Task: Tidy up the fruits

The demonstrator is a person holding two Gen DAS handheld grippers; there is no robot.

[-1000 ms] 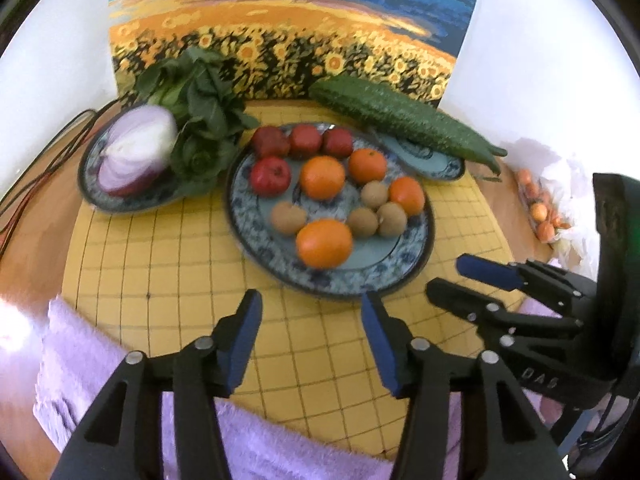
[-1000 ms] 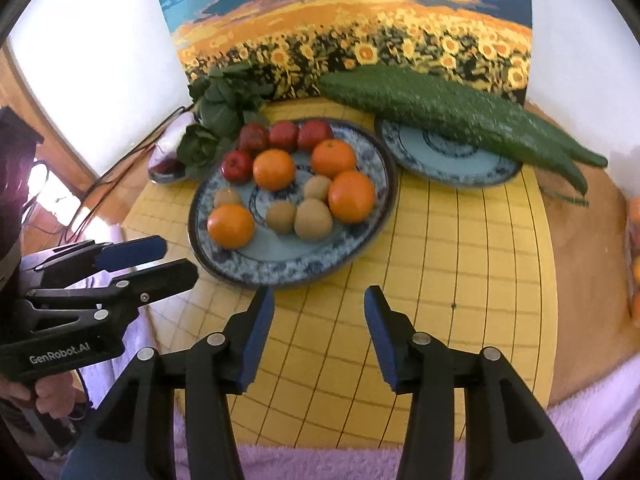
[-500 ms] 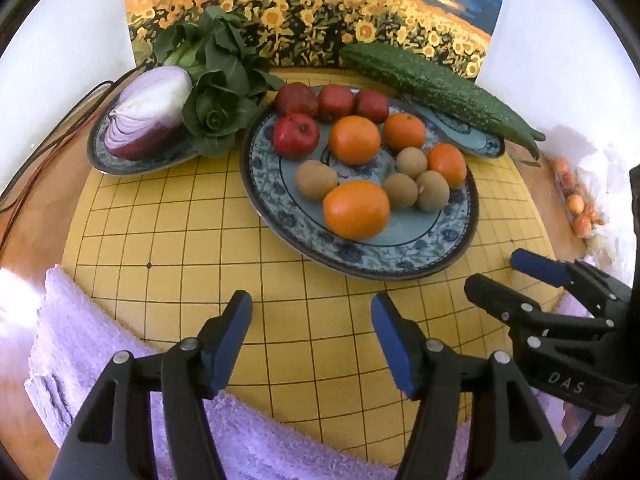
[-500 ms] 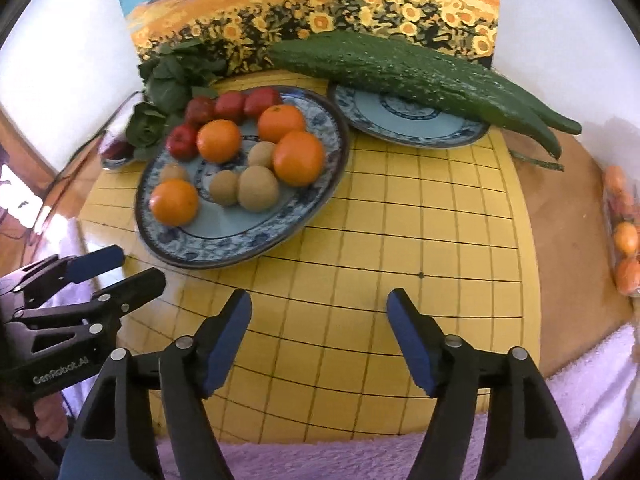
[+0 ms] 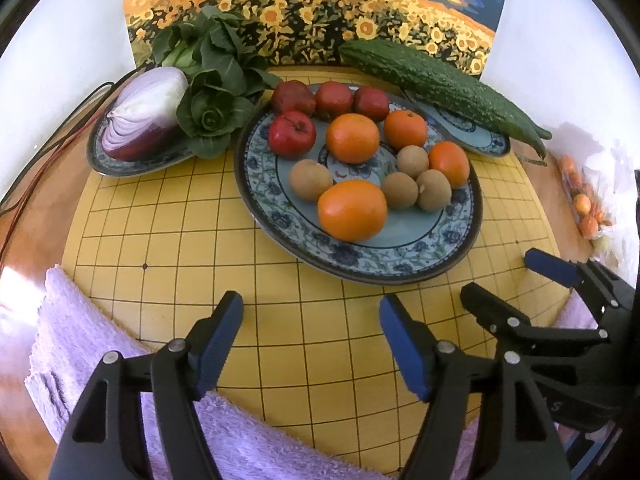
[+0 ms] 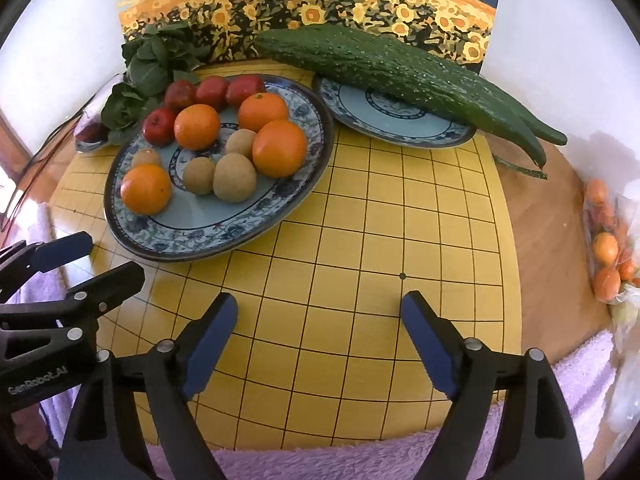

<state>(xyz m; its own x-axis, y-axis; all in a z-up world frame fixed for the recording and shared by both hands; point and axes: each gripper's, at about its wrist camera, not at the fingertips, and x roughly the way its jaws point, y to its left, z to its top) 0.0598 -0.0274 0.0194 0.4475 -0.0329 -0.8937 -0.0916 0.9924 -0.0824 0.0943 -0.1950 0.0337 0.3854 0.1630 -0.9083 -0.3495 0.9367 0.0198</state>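
Sunflower-field artwork (image 5: 312, 12) stands along the back of a yellow grid board (image 5: 192, 240), with white walls at both sides. Near the middle of the board lies a large blue-patterned plate (image 5: 400, 256) holding the fruit: four red apples (image 5: 292, 134) toward its back-left rim, four oranges (image 5: 352, 210) spread from the front to the right, and four brown kiwis (image 5: 311, 180) among them. At the board's back-left corner a smaller plate (image 5: 132, 162) carries a halved red onion (image 5: 144, 120) and leafy greens (image 5: 212, 92), the greens touching the fruit plate's rim. At the back-right corner another blue plate (image 6: 384, 120) bears a long bumpy green cucumber (image 6: 384, 68), whose tip overhangs the board's right edge. Off that edge, on the wooden table (image 6: 552, 240), a clear bag of small oranges (image 6: 606, 248) rests by the wall. Purple towel (image 5: 92, 352) covers the board's front edge.

Left gripper (image 5: 310, 336) hovers over the front of the board, fingers spread wide and holding nothing. Right gripper (image 6: 318, 336) hovers beside it near the front-right, likewise spread wide and empty.
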